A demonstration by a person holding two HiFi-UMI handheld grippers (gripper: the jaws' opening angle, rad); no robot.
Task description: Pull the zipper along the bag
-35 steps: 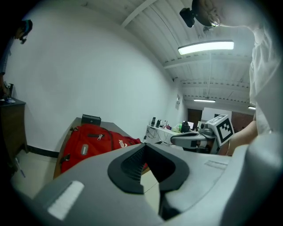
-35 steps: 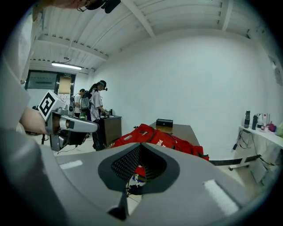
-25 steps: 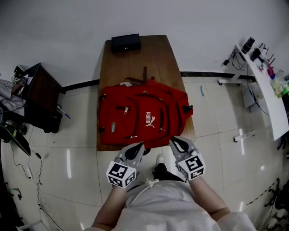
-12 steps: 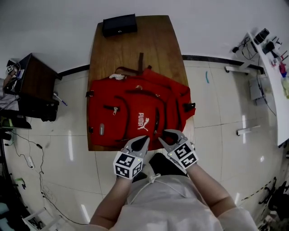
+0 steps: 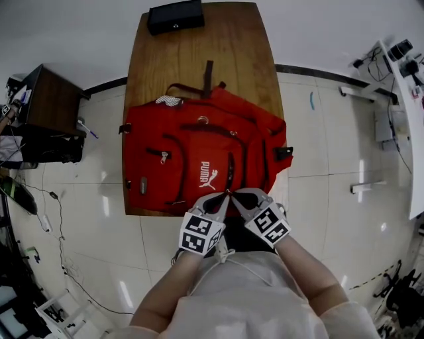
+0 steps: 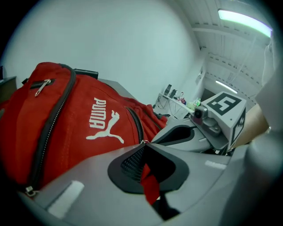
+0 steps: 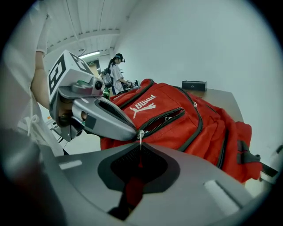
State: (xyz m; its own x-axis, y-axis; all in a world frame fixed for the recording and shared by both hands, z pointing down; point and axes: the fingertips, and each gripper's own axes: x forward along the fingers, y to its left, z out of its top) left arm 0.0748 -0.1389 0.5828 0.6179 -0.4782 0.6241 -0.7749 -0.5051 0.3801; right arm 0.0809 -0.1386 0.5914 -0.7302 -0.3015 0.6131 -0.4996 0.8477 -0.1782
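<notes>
I have one red Puma backpack lying flat on the wooden table, its lower edge at the table's near end, right in front of me. Both tongs meet at that near edge, tip to tip, at the lower end of a front-pocket zipper that runs away from me next to the white logo.

The left tongs are clenched. In the left gripper view their pads are together on a red fabric strip that sits between them, with the backpack rising just beyond the tips.

The right tongs are clenched too. In the right gripper view a thin metal zipper pull hangs from the slider straight into their tips, and something red shows deeper between the pads. I cannot tell what that is. The left tongs' tip touches the slider from the side. Beyond it the zipper gapes open.

I count one backpack, two tongs, one table and one black box at the table's far end, well apart from the backpack.
</notes>
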